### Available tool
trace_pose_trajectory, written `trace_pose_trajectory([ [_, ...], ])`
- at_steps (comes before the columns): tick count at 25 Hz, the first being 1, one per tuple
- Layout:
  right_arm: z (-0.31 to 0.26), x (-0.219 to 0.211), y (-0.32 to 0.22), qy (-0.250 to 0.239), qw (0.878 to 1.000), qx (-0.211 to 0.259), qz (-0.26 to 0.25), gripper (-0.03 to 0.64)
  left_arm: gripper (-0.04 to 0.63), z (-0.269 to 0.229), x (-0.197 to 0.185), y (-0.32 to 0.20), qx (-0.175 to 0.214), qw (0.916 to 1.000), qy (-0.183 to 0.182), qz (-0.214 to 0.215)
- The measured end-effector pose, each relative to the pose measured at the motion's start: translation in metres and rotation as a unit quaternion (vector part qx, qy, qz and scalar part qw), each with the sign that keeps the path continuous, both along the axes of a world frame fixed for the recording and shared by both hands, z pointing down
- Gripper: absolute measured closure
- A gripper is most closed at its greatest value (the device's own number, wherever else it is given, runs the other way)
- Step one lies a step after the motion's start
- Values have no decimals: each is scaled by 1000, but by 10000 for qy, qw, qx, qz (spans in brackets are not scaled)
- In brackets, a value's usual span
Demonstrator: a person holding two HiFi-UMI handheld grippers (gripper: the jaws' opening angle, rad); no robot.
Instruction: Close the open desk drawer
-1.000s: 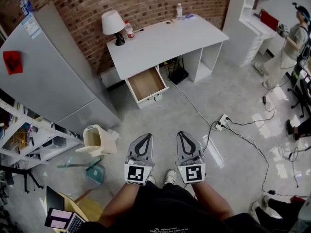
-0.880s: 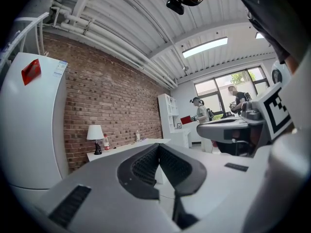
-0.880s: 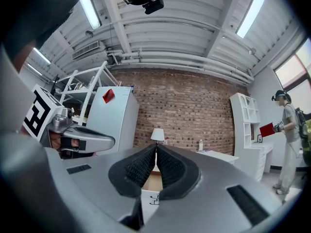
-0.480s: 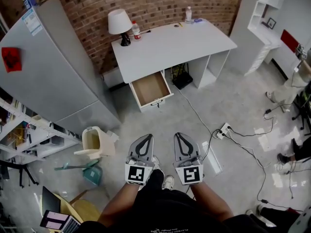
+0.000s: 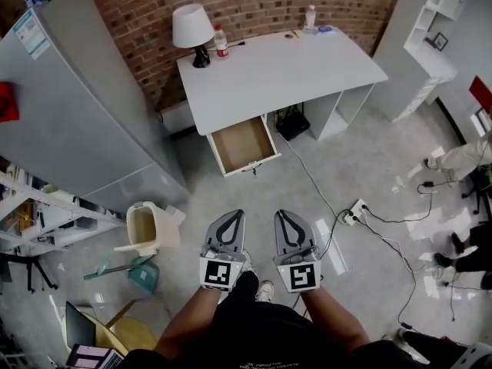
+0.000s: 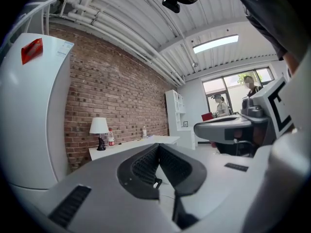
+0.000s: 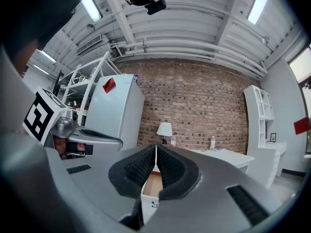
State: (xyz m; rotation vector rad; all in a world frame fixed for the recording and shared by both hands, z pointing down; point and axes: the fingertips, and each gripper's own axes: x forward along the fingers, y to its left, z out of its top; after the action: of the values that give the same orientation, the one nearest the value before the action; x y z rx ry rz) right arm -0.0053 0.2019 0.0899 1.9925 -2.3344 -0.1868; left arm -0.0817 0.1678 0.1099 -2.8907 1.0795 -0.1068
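A white desk (image 5: pixel 284 71) stands against the brick wall at the top of the head view. Its drawer (image 5: pixel 244 144) is pulled out at the desk's left end, with a bare brown bottom and a white front with a handle. Both grippers hang side by side in front of the person, well short of the drawer. My left gripper (image 5: pixel 231 218) and my right gripper (image 5: pixel 287 216) are shut with nothing in them. In the right gripper view the drawer (image 7: pixel 151 191) shows just behind the shut tips of the right gripper (image 7: pixel 156 147). The left gripper (image 6: pixel 158 146) points toward the desk (image 6: pixel 131 145).
A grey fridge (image 5: pixel 73 106) stands left of the desk. On the desk are a lamp (image 5: pixel 192 31) and bottles (image 5: pixel 221 43). A bin (image 5: pixel 146 227) and dustpan (image 5: pixel 142 274) lie at lower left. Power strip (image 5: pixel 354 212) and cables cross the floor on the right.
The desk and drawer have shifted in the head view as the person walked toward them. Both grippers stayed shut and side by side.
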Motion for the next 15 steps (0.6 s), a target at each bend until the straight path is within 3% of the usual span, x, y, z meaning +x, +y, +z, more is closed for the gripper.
trace_pose_trajectory([
  [15, 20, 6, -101, 184, 9995, -215, -132, 589, 589, 23, 6, -92, -211, 9998, 8, -27],
])
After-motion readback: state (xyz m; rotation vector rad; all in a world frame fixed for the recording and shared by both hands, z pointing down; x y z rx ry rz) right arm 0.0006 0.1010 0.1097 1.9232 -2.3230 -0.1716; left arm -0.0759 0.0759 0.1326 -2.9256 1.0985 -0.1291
